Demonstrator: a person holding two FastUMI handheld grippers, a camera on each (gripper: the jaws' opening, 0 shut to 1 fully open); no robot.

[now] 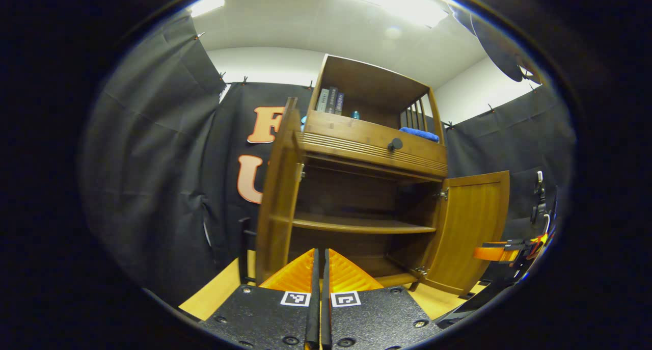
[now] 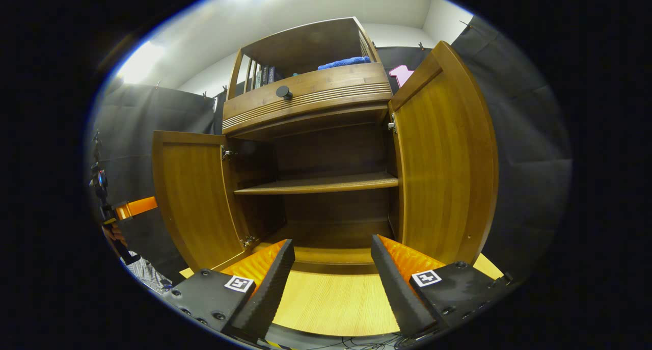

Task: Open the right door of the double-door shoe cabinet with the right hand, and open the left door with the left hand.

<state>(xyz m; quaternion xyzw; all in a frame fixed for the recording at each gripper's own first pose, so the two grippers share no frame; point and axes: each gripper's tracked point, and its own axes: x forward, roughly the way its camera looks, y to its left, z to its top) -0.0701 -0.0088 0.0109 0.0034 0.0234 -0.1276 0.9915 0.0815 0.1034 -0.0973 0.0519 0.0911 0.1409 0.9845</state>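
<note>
1. The shoe cabinet (image 2: 316, 151) is the big thing here: warm brown wood, standing on a pale wooden floor (image 2: 331, 304) against the black cloth wall. It sits straight ahead of both grippers.
2. Both doors are swung wide open. In the right gripper view the right door (image 2: 443, 156) stands out towards the camera, and the left door (image 2: 196, 197) is opened out to the far side. In the left gripper view the left door (image 1: 277, 197) is nearly edge-on, so you mostly get its thin side.
3. Inside there's one shelf (image 2: 321, 184) across the middle and a bottom board below it; both look bare, though the back is pretty dark, so I can't fully vouch for the corners.
4. Above the doors is a drawer (image 2: 305, 95) with a dark round knob (image 2: 283, 91). The open top holds some books (image 1: 329, 100) and a blue folded cloth (image 2: 344, 62).
5. Left gripper (image 1: 320, 268): closed right up, fingers pressed flat together, nothing between them, not touching the cabinet.
6. Right gripper (image 2: 333, 258): spread wide, holding nothing, sitting in front of the cabinet's base.
7. At the left edge of the right gripper view the other gripper and the hand (image 2: 113, 233) holding it are cut off and small.
</note>
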